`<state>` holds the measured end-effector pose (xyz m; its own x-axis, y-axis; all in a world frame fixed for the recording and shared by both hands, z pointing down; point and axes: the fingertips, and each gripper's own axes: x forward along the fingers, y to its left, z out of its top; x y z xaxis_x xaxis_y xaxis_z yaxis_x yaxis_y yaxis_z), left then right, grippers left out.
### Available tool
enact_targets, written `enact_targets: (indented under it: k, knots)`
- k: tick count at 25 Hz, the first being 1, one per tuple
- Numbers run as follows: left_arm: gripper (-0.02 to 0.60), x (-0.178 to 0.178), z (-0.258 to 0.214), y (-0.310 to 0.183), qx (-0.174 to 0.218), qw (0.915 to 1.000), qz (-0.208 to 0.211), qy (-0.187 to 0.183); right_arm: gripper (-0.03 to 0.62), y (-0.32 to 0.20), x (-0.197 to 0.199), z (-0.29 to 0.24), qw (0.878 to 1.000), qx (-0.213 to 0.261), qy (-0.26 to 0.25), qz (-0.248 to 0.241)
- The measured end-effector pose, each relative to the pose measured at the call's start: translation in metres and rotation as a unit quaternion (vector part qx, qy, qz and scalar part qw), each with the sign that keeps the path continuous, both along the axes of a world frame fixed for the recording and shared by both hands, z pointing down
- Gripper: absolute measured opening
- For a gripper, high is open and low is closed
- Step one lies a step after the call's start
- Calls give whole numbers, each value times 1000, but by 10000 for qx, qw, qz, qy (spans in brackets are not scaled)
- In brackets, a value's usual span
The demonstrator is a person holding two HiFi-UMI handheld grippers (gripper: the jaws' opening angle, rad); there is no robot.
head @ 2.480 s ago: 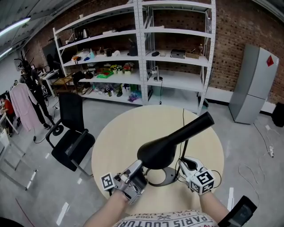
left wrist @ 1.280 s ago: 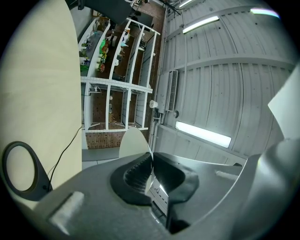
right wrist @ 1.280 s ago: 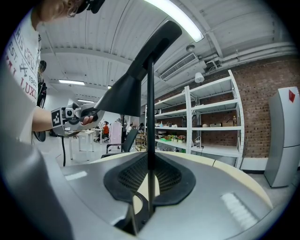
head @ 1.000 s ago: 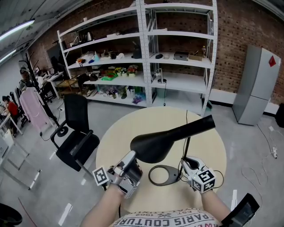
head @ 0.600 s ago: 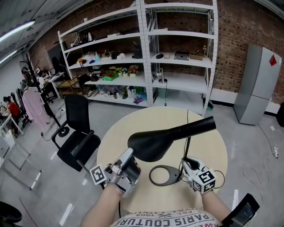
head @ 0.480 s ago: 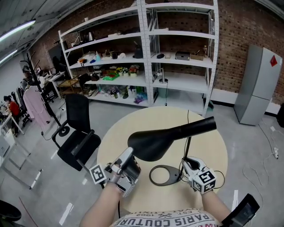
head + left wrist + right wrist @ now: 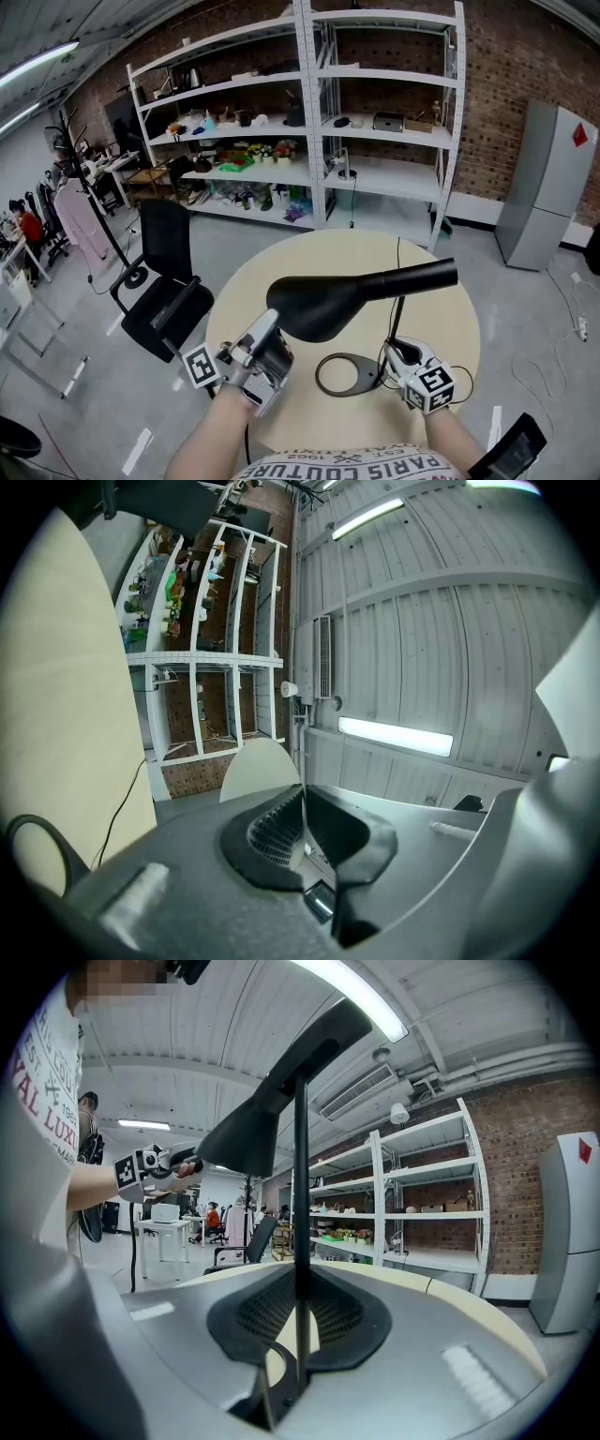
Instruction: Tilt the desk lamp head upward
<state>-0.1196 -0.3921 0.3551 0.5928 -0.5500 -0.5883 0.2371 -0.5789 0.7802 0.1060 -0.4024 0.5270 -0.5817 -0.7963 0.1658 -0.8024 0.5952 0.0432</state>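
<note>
The black desk lamp stands on the round beige table (image 7: 309, 258). Its ring base (image 7: 320, 375) lies near me, and its thin pole (image 7: 395, 319) rises from the base's right side. The lamp head (image 7: 314, 305) hangs over the table and its neck reaches right to about level. My left gripper (image 7: 265, 330) is shut on the head's lower left rim, which shows as a thin edge between the jaws (image 7: 302, 841). My right gripper (image 7: 392, 349) is shut on the pole (image 7: 300, 1204) low down, just above the base. In the right gripper view the lamp head (image 7: 253, 1133) rises at the upper left.
White shelving racks (image 7: 309, 122) with small items stand behind the table. A black office chair (image 7: 159, 291) is at the table's left. A grey cabinet (image 7: 548, 187) stands at the right wall. The lamp's cable (image 7: 397, 251) runs off the far table edge.
The lamp head has risen and swung a little left, and its neck now lies nearer level. My left gripper moved up and left with it. The right gripper stayed on the pole.
</note>
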Motion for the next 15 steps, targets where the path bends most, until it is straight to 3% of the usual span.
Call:
enact_targets:
  k: [7, 15]
  knots:
    - [9, 2, -5, 0, -76, 10000, -25, -5, 37, 0, 3, 4, 9999, -117, 71, -12]
    - [17, -5, -35, -3, 215, 9997, -98, -76, 37, -1, 0, 1, 9999, -140, 81, -8]
